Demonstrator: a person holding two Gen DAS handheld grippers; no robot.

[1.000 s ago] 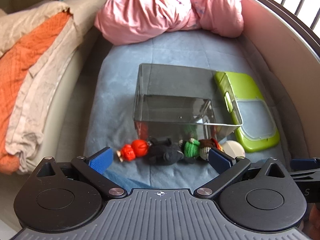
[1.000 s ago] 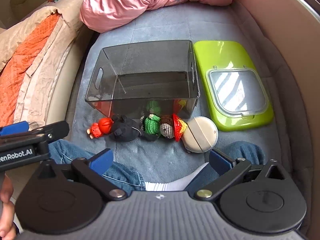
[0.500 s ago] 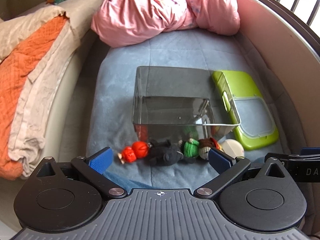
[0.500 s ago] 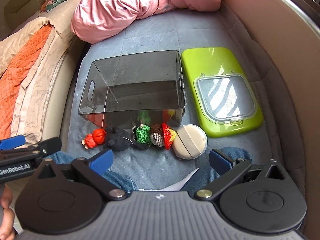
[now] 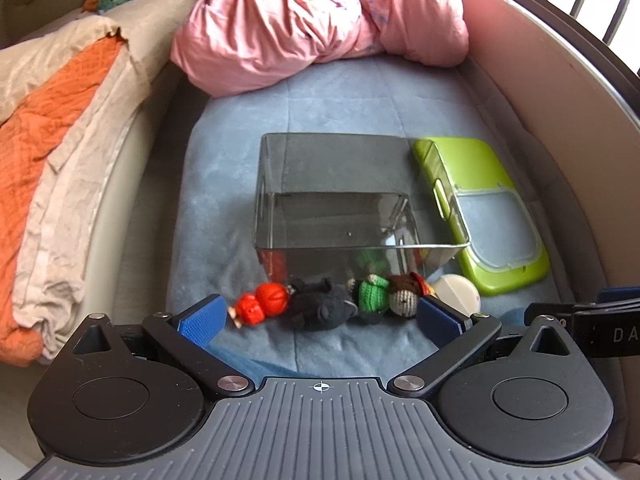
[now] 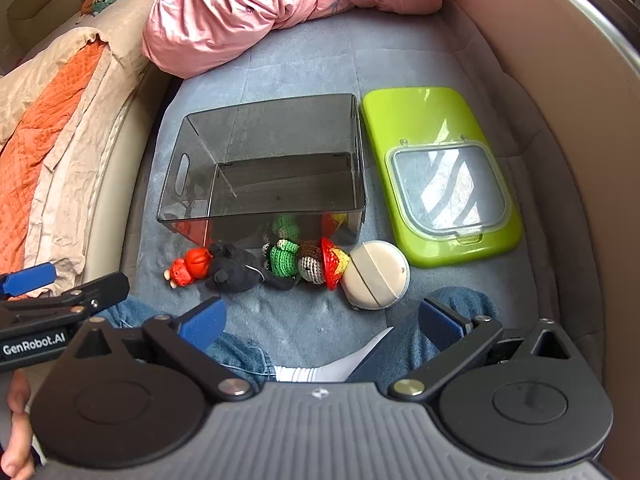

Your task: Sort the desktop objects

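1. Nothing sorted yet, by my read: the smoky clear bin [image 6: 264, 168] sits empty on the blue mat [image 6: 304, 60], its own lime-green lid [image 6: 440, 176] lying flat just beside its right wall.
2. All the small things line up against the bin's near wall: red toy [image 6: 188, 268], black plush [image 6: 236, 270], green crochet doll [image 6: 298, 260] with its red hat, and a white round case [image 6: 376, 276] at the bin's near right corner.
3. Left gripper [image 5: 320, 322] hangs just short of that row, pads spread wide, nothing between them.
4. Right gripper [image 6: 320, 322] too is wide apart and empty, above the person's jeans [image 6: 240, 352].
5. Room looks tight: a padded wall [image 6: 560, 120] curves past the lid, and a pink quilt [image 6: 280, 4] lies beyond the bin's far side. The bin's open top is clear.
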